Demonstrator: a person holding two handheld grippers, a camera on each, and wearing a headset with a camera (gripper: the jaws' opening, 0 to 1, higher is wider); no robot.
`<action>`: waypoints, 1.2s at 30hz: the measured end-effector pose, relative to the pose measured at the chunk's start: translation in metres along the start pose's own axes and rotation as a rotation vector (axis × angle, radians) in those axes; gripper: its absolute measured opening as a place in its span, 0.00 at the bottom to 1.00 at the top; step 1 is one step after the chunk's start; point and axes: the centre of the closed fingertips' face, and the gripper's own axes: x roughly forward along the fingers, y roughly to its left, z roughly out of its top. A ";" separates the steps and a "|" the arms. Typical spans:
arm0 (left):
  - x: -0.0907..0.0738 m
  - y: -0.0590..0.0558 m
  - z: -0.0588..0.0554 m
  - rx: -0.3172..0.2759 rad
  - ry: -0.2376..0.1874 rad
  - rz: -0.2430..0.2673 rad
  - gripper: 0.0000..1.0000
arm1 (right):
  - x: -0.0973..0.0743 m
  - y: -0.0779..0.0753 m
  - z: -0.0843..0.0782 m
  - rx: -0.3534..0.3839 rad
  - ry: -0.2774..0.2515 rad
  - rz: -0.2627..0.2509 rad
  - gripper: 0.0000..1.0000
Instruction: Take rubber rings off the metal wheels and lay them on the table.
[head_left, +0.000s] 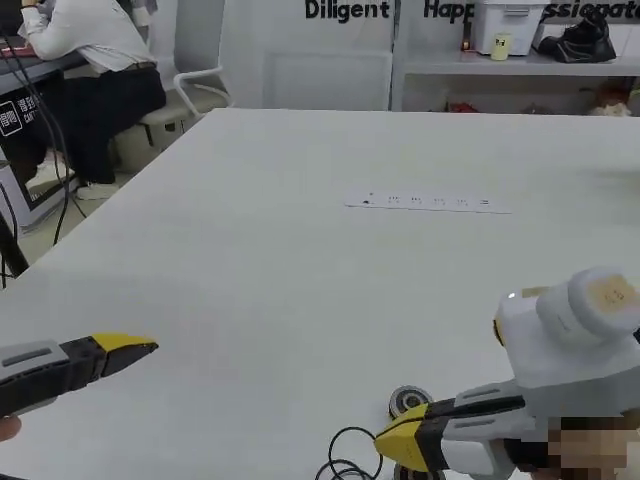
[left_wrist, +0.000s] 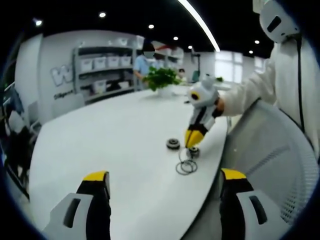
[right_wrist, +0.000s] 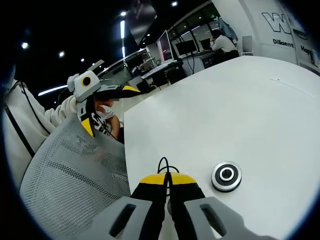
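Wheel (right_wrist: 226, 176) beside closed right tool (right_wrist: 167, 177); second wheel (left_wrist: 194, 152) in left gripper view.

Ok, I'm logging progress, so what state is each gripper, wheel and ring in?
left gripper: open, holding nothing.
right gripper: shut, tips low over the table.
metal wheel: lying flat on the table, untouched.
second wheel: flat, right at the right gripper's tips.
rubber rings: off, loose on the table.

The back wall (head_left: 330, 70) bears black lettering — "Diligent", then a cut-off "Happ".
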 end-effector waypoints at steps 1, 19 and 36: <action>0.000 0.000 -0.001 -0.003 0.001 0.000 0.92 | 0.001 0.000 -0.001 0.000 0.005 0.002 0.00; 0.000 -0.001 -0.001 -0.015 -0.006 0.013 0.91 | 0.005 -0.009 -0.012 -0.002 0.028 -0.037 0.00; 0.001 -0.002 -0.002 -0.019 -0.002 0.019 0.90 | 0.004 -0.015 -0.010 -0.006 0.015 -0.059 0.02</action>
